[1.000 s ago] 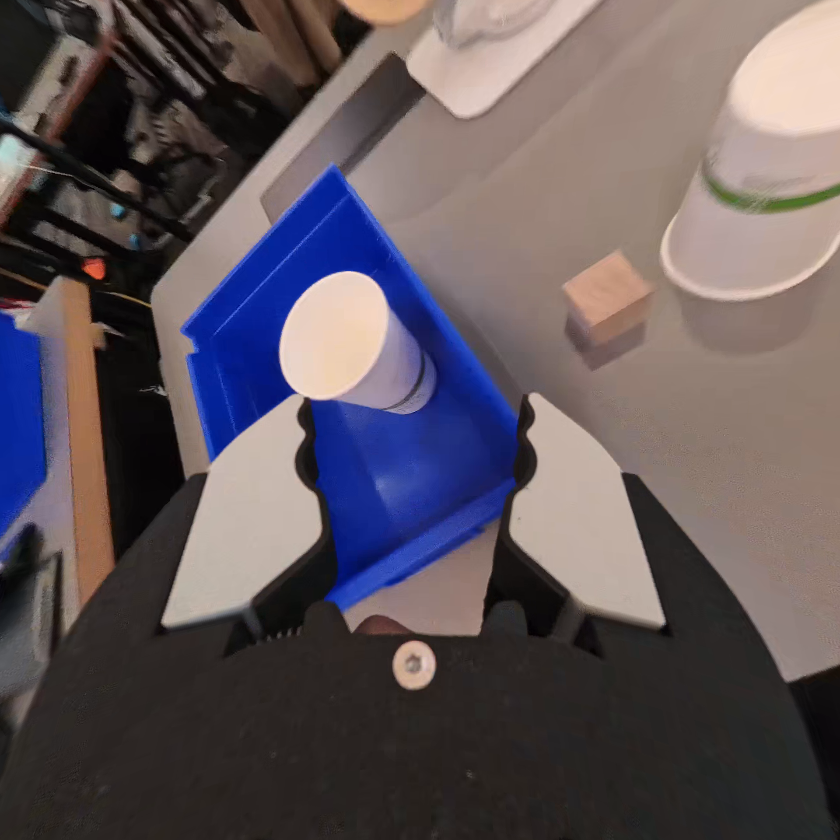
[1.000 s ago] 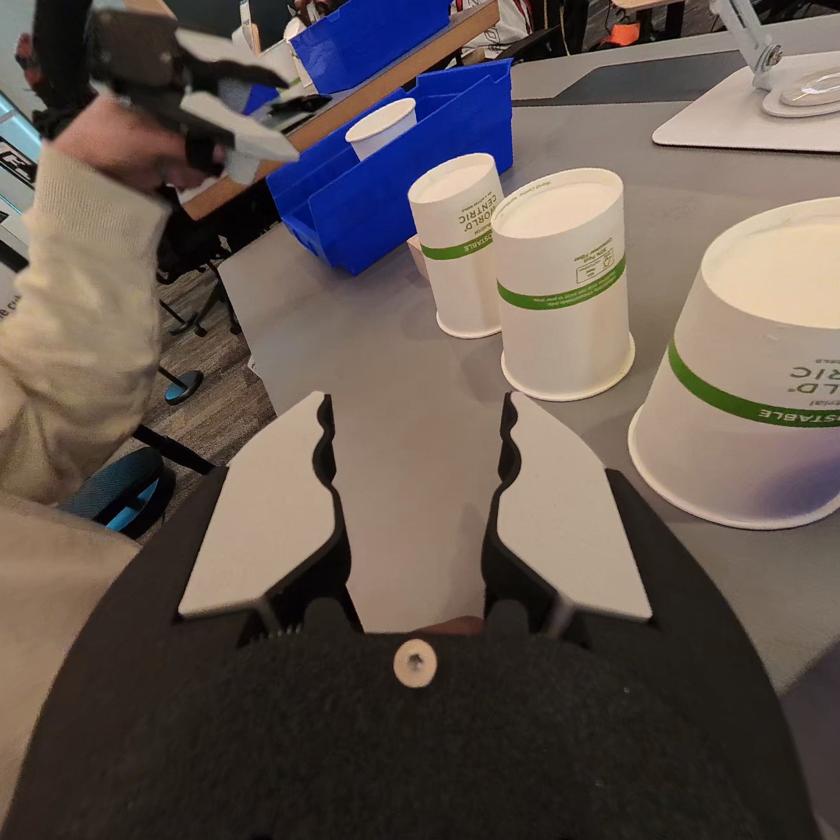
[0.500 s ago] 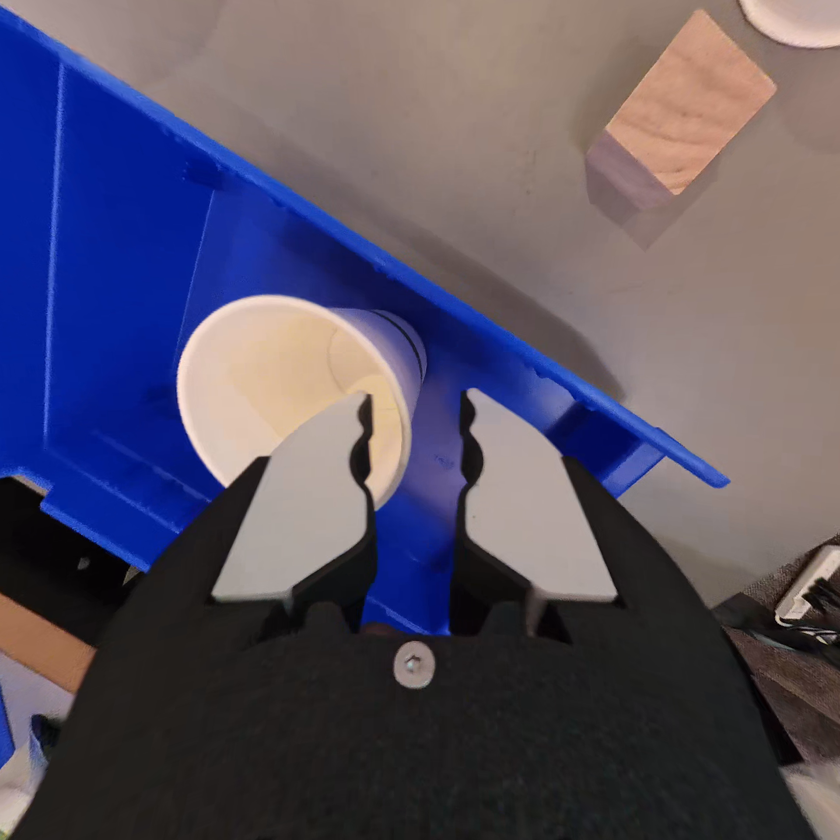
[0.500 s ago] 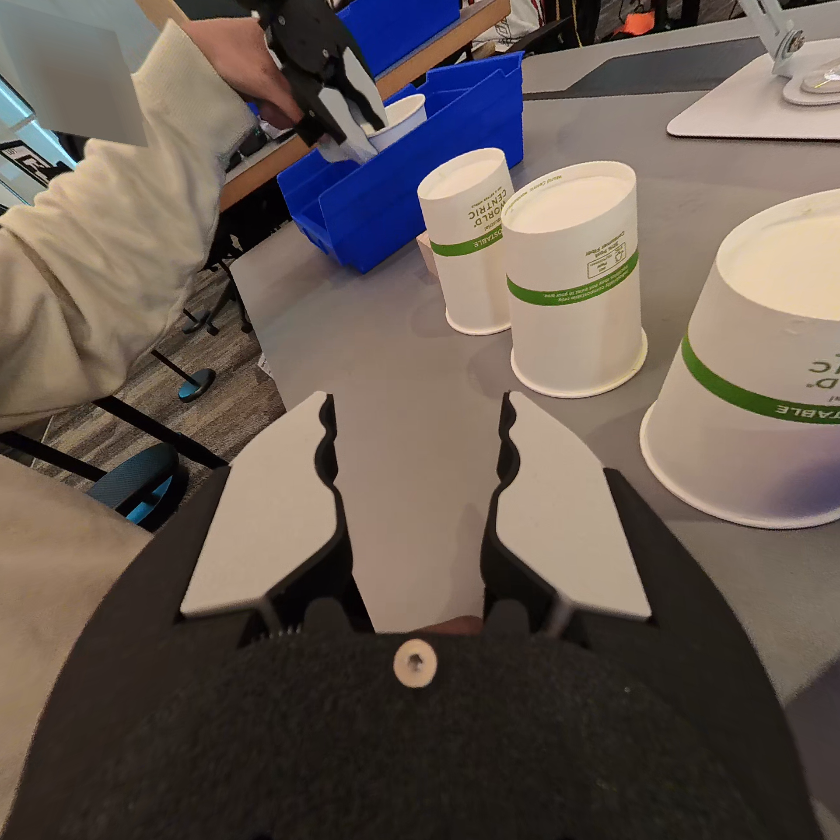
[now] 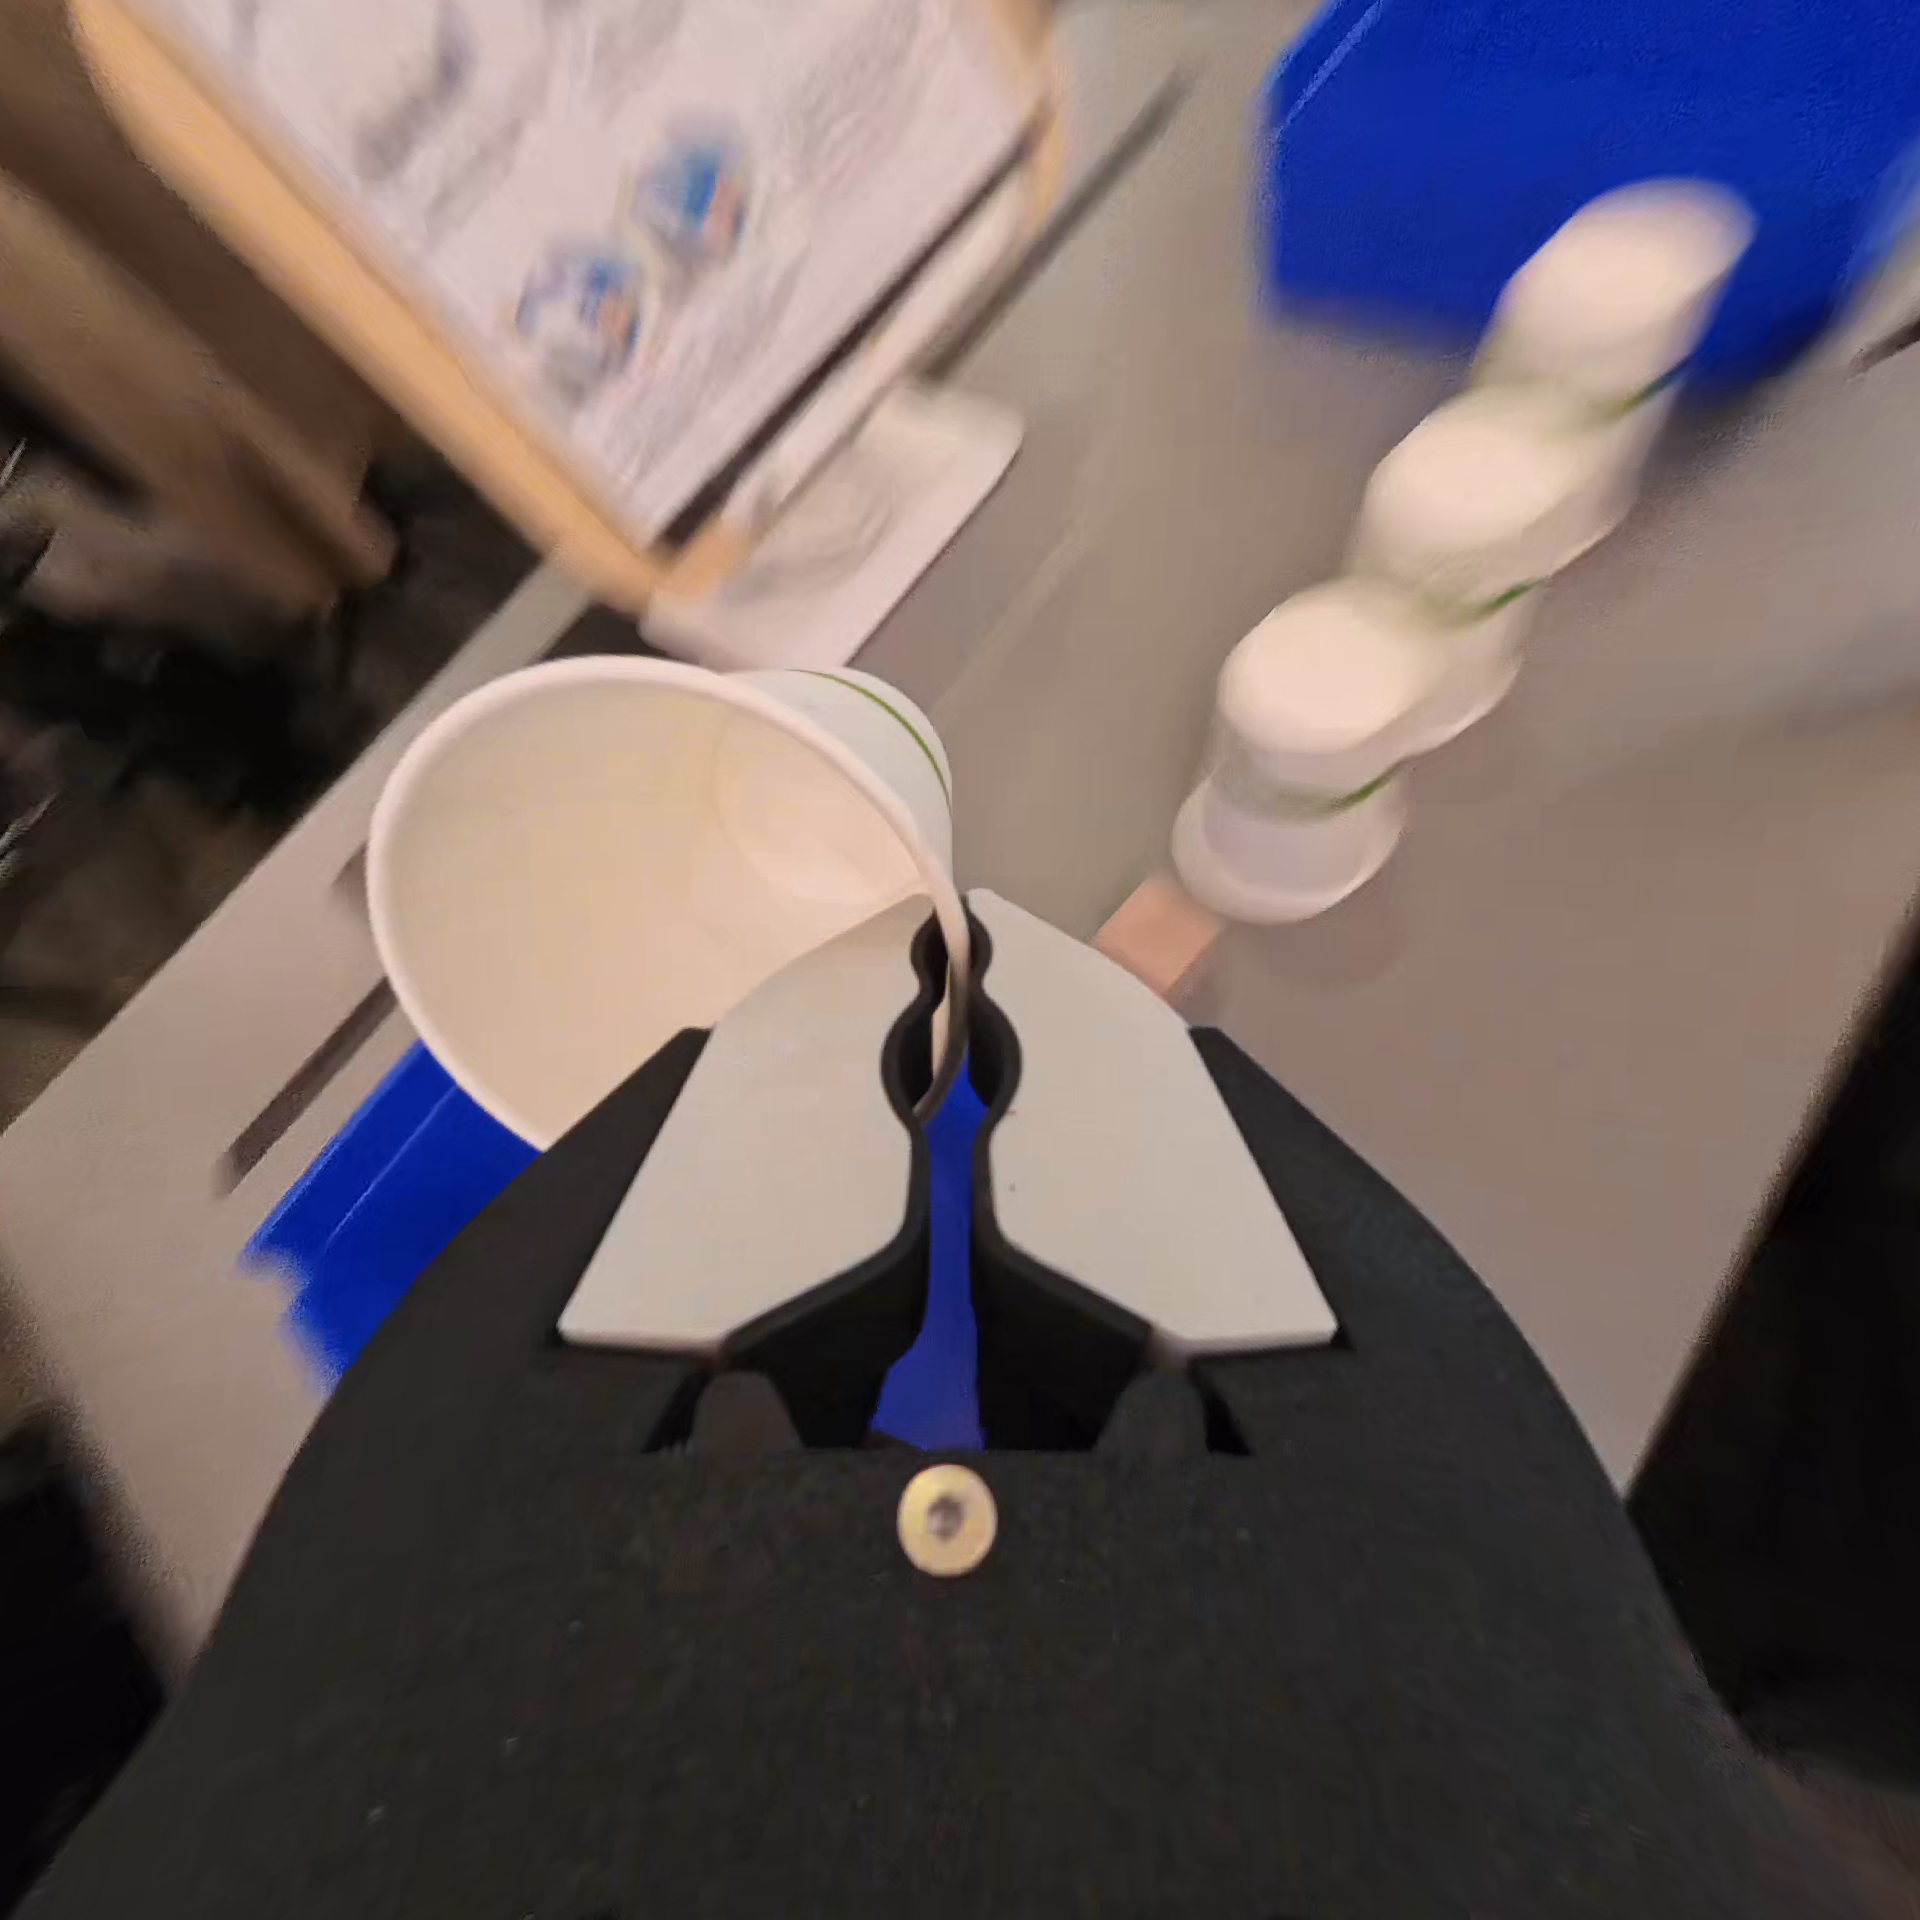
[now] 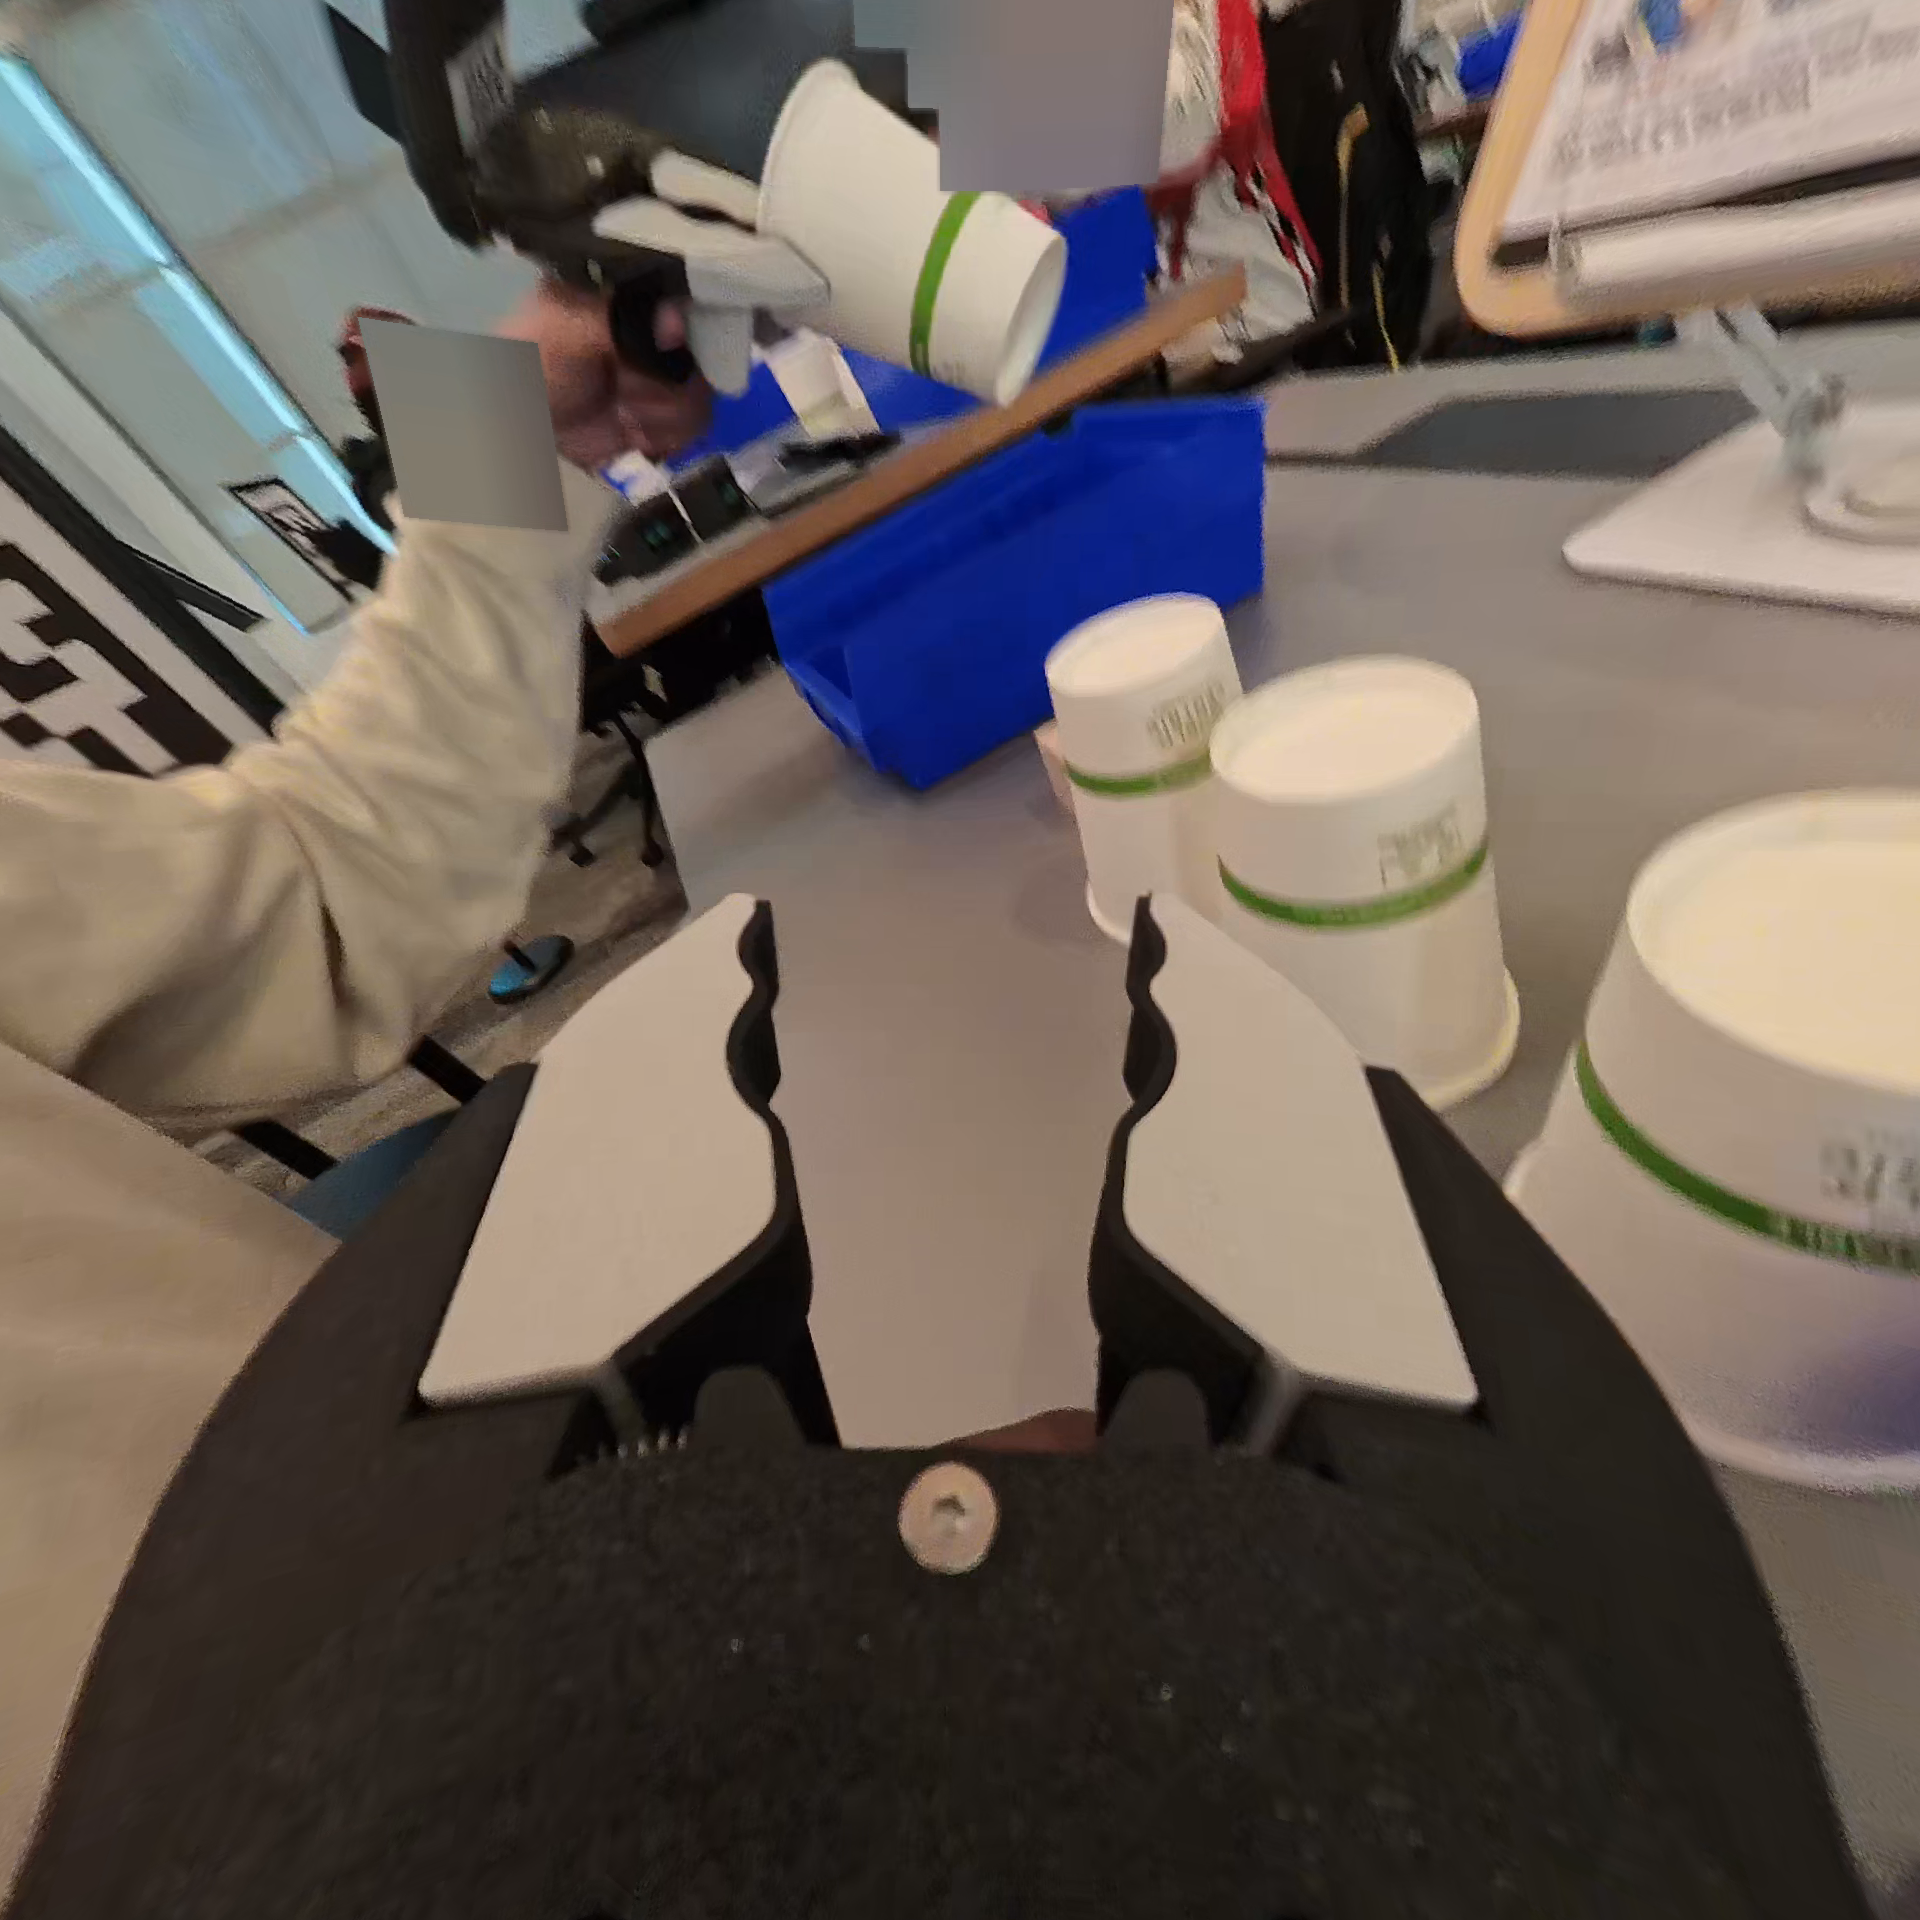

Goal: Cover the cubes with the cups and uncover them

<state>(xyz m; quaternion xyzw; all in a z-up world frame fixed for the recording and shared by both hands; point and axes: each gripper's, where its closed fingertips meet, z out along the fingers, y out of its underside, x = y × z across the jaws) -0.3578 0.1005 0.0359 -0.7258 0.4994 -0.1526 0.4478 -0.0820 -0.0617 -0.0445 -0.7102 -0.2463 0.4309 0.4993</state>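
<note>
Left claw [image 5: 954, 935] pinches paper cup [image 5: 644, 883] rim; only its view shows wooden cube [image 5: 1153, 930]

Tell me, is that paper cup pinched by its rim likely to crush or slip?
Probably light: the left gripper carries the paper cup by one wall alone. Its rim looks bent at the pinch, so it is likely soft and crushable. Held tilted by an edge, it may swing or slip.

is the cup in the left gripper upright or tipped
Tipped. The cup lies nearly sideways in the air, the left gripper pinching its rim.
</note>
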